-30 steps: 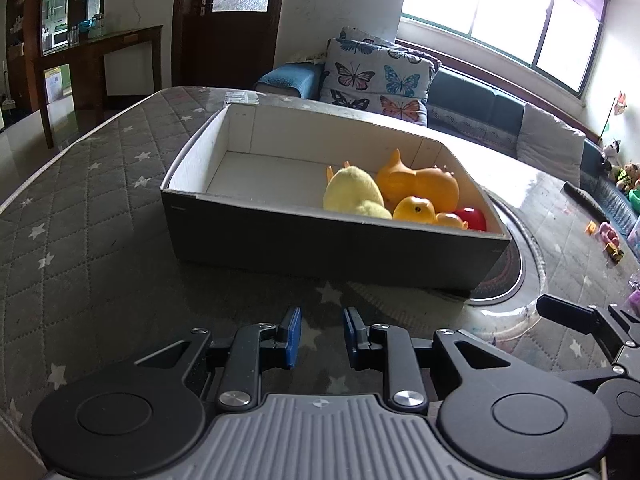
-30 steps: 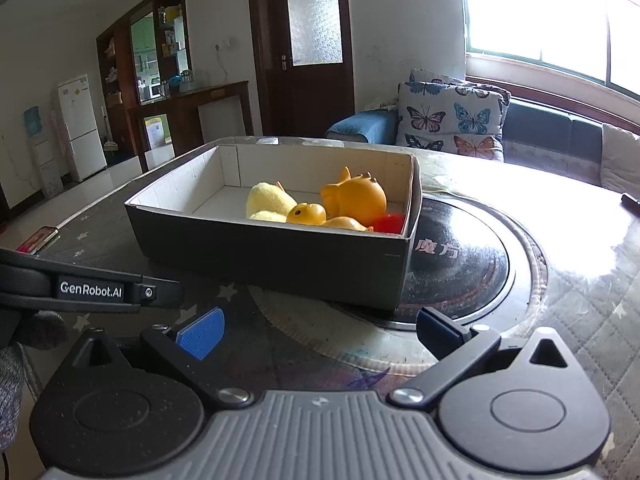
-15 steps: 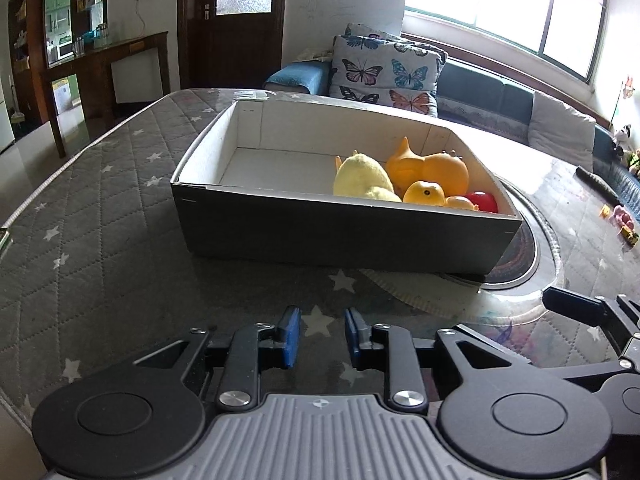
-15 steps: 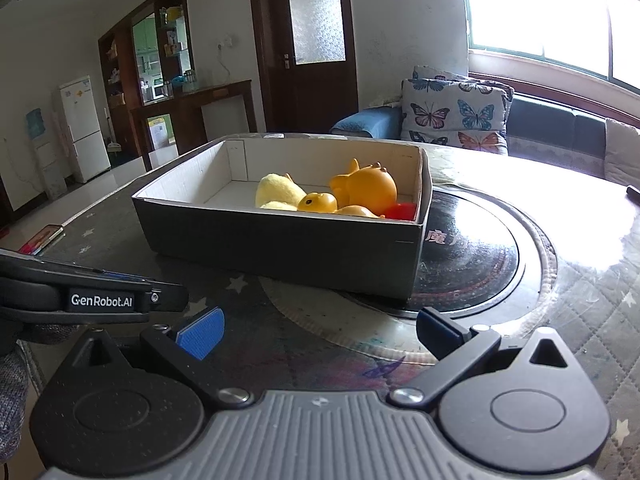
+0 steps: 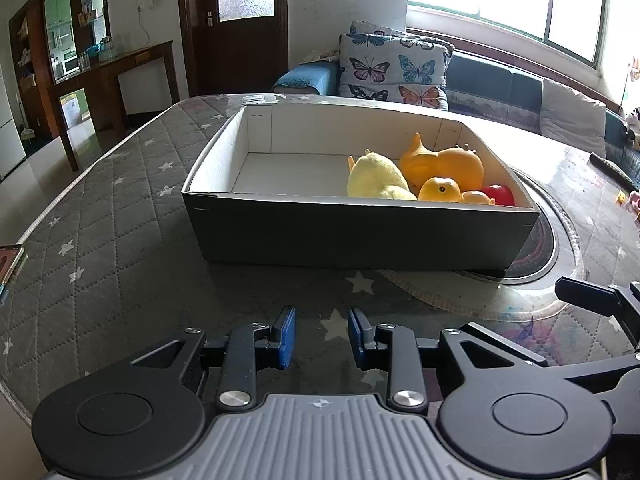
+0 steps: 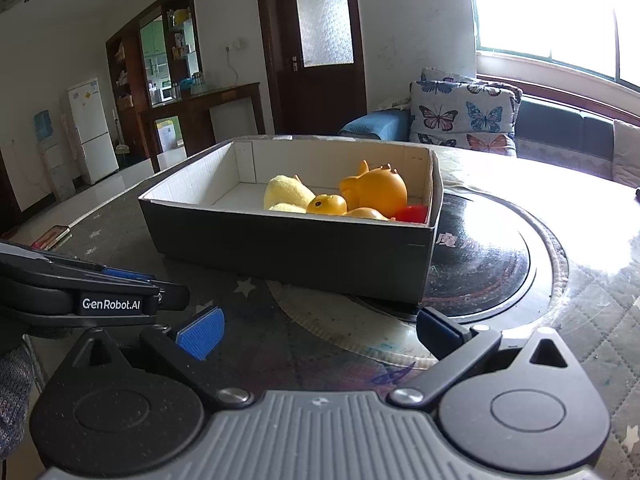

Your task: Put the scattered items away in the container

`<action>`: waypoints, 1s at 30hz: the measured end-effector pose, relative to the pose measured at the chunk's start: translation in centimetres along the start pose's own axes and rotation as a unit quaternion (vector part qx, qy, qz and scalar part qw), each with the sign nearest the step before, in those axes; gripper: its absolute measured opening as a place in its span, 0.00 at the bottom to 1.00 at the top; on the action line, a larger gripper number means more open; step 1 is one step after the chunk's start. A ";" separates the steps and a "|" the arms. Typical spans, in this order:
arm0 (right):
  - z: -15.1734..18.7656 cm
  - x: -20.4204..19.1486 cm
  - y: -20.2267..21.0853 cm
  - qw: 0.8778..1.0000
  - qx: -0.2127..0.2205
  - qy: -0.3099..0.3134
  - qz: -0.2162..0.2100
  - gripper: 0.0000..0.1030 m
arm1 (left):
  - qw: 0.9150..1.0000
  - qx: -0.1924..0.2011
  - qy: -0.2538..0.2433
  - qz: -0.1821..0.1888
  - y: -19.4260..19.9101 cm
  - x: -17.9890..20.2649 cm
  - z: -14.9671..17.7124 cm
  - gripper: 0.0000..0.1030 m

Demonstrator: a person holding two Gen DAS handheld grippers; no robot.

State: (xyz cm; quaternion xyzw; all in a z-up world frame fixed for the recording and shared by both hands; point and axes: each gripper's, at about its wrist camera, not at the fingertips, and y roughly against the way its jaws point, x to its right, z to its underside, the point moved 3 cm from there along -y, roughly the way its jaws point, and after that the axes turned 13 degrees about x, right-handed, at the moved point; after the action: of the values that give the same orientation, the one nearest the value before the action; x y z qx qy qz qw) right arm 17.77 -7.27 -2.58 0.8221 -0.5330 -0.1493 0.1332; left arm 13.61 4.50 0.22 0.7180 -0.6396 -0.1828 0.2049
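We have drawn both empty grippers, left (image 5: 322, 338) narrowly parted and right (image 6: 320, 330) spread wide, back from the box (image 5: 360, 232) mid-frame, toys (image 5: 416, 178) inside, so tidying looks done.

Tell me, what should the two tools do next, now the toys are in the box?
Probably just ease both back and stop. The box already holds the yellow plush, the orange toys and the red ball. The left tool and right tool both hold nothing, and no loose toy lies in front of them.
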 end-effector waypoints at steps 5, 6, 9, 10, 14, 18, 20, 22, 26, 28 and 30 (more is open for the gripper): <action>0.0 -0.1 -0.4 1.000 -0.004 0.000 -0.004 1.00 | 1.000 0.001 -0.006 -0.002 -0.2 0.0 -0.1 0.30; 0.0 -0.1 -0.5 1.000 -0.005 0.000 -0.004 1.00 | 1.000 0.001 -0.007 -0.002 -0.2 0.0 -0.2 0.30; 0.0 -0.2 -0.8 1.000 -0.010 0.000 -0.004 1.00 | 1.000 0.003 -0.009 -0.004 -0.3 0.0 -0.4 0.30; -0.1 -0.2 -1.0 1.000 -0.012 -0.001 -0.004 1.00 | 1.000 0.003 -0.009 -0.005 -0.4 0.0 -0.5 0.30; -0.3 -0.1 -1.4 1.000 -0.020 -0.006 -0.003 1.00 | 1.000 0.005 -0.012 -0.009 -0.6 -0.1 -0.8 0.30; -0.6 0.1 -1.7 1.000 -0.025 -0.007 -0.001 1.00 | 1.000 0.003 -0.017 -0.013 -1.0 -0.2 -0.9 0.30; -0.7 0.1 -1.9 1.000 -0.028 -0.007 0.000 1.00 | 1.000 0.002 -0.017 -0.013 -1.2 -0.2 -1.0 0.30; -0.8 0.1 -2.1 1.000 -0.030 -0.007 0.002 1.00 | 1.000 0.002 -0.018 -0.014 -1.3 -0.2 -1.2 0.30; -1.0 0.3 -2.6 0.999 -0.033 -0.009 0.005 1.00 | 1.000 0.004 -0.024 -0.016 -1.6 -0.2 -1.6 0.30; -1.2 0.4 -2.8 0.999 -0.035 -0.010 0.006 1.00 | 0.999 0.005 -0.027 -0.018 -1.8 -0.2 -1.7 0.30; -1.3 0.5 -3.1 0.999 -0.036 -0.009 0.009 1.00 | 0.999 0.005 -0.029 -0.021 -2.0 -0.2 -1.9 0.30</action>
State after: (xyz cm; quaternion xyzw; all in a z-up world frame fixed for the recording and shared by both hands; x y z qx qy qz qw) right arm 21.05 -6.45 -2.58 0.8107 -0.5354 -0.1747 0.1596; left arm 16.24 5.02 0.77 0.7263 -0.6312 -0.2047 0.1791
